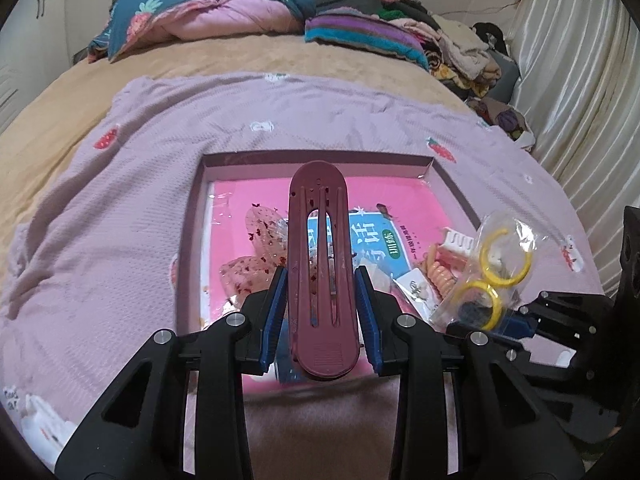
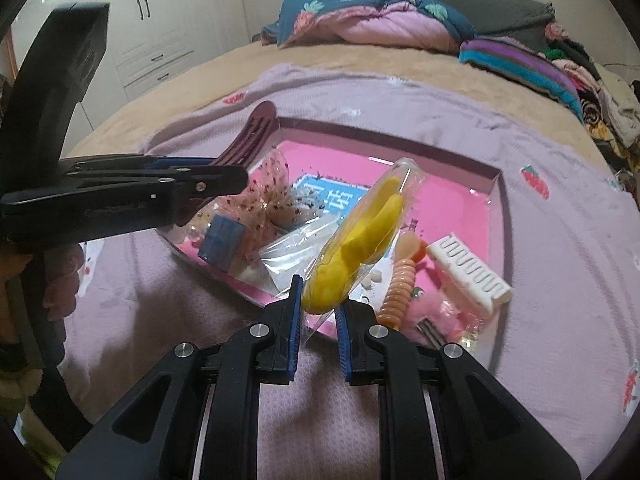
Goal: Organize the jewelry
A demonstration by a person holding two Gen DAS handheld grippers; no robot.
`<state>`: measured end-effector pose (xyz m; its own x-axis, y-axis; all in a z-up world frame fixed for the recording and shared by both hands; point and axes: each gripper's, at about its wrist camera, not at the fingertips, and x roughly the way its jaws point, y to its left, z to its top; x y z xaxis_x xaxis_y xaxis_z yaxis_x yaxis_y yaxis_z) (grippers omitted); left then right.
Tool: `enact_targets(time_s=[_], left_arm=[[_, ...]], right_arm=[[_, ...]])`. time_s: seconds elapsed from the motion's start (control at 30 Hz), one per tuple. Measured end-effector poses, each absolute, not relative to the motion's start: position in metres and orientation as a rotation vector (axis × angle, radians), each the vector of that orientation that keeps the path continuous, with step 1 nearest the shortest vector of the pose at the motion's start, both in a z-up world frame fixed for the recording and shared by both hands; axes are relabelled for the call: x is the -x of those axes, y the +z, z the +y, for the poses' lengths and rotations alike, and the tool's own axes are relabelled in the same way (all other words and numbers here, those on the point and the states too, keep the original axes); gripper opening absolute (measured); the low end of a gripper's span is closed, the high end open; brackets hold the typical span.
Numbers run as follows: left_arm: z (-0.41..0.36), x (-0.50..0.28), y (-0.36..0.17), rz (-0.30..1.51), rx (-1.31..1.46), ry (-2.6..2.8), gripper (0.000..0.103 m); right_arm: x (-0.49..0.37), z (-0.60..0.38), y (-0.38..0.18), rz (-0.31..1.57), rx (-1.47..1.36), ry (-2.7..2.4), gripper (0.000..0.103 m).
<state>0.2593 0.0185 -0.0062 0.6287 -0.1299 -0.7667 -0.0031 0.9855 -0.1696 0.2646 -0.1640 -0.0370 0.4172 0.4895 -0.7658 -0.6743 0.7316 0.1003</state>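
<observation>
Left claw (image 1: 320,300) clamped on maroon clip (image 1: 320,264), long axis pointing fwd over tray (image 1: 320,158); right claw (image 2: 318,312) pinching bag w/ yellow hoops (image 2: 360,236), above tray's near-right edge; both just need lowering.

A lilac blanket (image 1: 120,208) with strawberry patches covers the tan bedspread (image 1: 224,56). At the headboard lie a rumpled quilt (image 1: 208,8) (navy and pink), a striped pillow (image 1: 360,36) and piled clothes (image 1: 460,52). White wardrobes (image 2: 168,28) stand beyond.

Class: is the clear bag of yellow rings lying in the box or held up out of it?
Held up: the right gripper's fingers pinch the bag of yellow rings above the box.
</observation>
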Motion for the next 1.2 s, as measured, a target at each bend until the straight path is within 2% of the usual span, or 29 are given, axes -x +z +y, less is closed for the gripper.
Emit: enact_targets(time_s=[0.23, 0.33, 0.4, 0.6, 0.7, 0.77, 0.83, 0.97, 1.03, 1.07, 1.13, 1.2], left_arm=[[0.015, -0.272, -0.024, 0.928, 0.160, -0.073, 0.026], [0.014, -0.275, -0.028, 0.937, 0.159, -0.070, 0.026], [0.013, -0.275, -0.029, 0.939, 0.156, -0.068, 0.026], [0.009, -0.274, -0.029, 0.946, 0.146, -0.064, 0.027], [0.007, -0.273, -0.027, 0.941, 0.145, -0.063, 0.036], [0.005, -0.272, -0.023, 0.934, 0.144, -0.065, 0.038], [0.003, -0.269, -0.019, 0.928, 0.142, -0.066, 0.045], [-0.002, -0.261, -0.009, 0.911, 0.139, -0.076, 0.054], [-0.003, -0.256, -0.003, 0.903, 0.142, -0.078, 0.062], [-0.004, -0.253, 0.000, 0.900, 0.149, -0.084, 0.063], [-0.006, -0.247, 0.005, 0.893, 0.152, -0.088, 0.074], [-0.010, -0.240, 0.011, 0.880, 0.142, -0.086, 0.079]], right_arm=[[-0.270, -0.160, -0.052, 0.920, 0.228, 0.735, 0.016], [-0.269, -0.165, -0.055, 0.935, 0.216, 0.717, 0.031], [-0.267, -0.170, -0.053, 0.924, 0.210, 0.695, 0.048], [-0.257, -0.195, -0.043, 0.890, 0.165, 0.643, 0.066], [-0.252, -0.208, -0.037, 0.873, 0.140, 0.621, 0.070], [-0.248, -0.217, -0.035, 0.871, 0.122, 0.611, 0.072], [-0.246, -0.223, -0.031, 0.869, 0.107, 0.597, 0.082], [-0.236, -0.235, -0.023, 0.854, 0.080, 0.583, 0.083], [-0.231, -0.240, -0.020, 0.846, 0.081, 0.572, 0.087], [-0.228, -0.243, -0.018, 0.838, 0.090, 0.558, 0.090], [-0.220, -0.247, -0.013, 0.813, 0.113, 0.535, 0.090], [-0.214, -0.251, -0.010, 0.799, 0.125, 0.523, 0.090]])
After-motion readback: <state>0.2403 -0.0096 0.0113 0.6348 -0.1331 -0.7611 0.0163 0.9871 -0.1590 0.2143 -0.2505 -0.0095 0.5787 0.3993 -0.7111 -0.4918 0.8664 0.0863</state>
